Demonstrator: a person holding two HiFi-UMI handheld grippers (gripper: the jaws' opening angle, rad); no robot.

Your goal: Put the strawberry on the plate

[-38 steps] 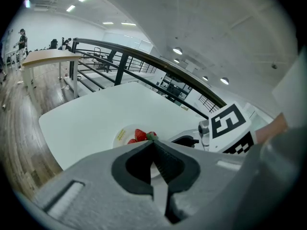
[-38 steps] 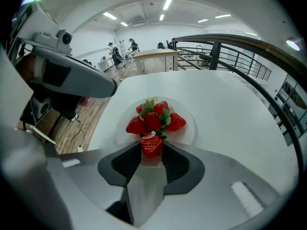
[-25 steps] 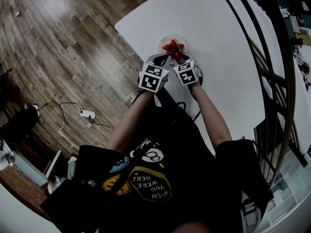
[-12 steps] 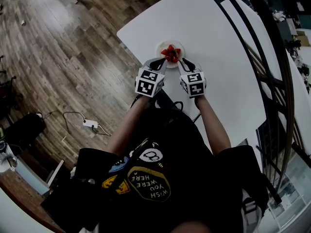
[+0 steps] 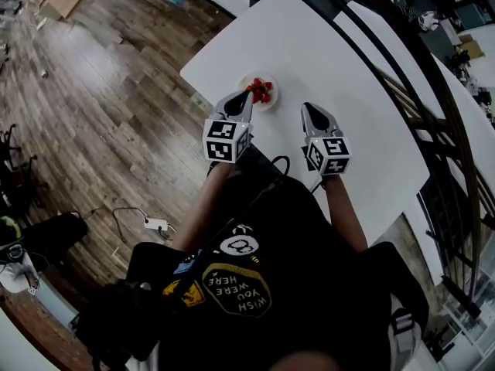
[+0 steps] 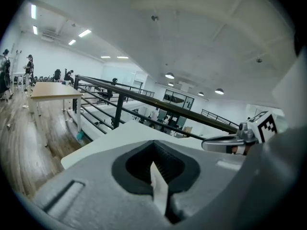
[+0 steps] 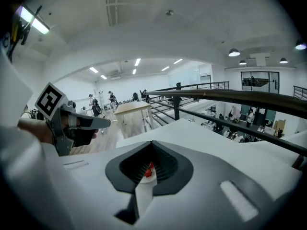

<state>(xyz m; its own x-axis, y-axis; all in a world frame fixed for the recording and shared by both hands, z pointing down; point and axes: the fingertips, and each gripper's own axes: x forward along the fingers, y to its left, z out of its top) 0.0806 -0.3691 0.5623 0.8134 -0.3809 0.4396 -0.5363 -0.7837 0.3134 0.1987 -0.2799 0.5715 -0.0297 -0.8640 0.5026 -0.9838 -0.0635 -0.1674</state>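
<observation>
Nearest the person, the left gripper (image 5: pixel 238 100) has its jaws pinched together on nothing, tip just beside the near-left rim of the plate (image 5: pixel 268 105). The right gripper (image 5: pixel 311 109) is off to the plate's right, well apart from it, jaws closed up tight and empty too. The strawberries (image 5: pixel 259 90) sit on the plate, a little red pile. Past the plate it's bare white table (image 5: pixel 340 52), then a dark railing (image 5: pixel 402 99).

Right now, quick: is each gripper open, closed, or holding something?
Left gripper: closed, holding nothing.
Right gripper: closed, holding nothing.
</observation>
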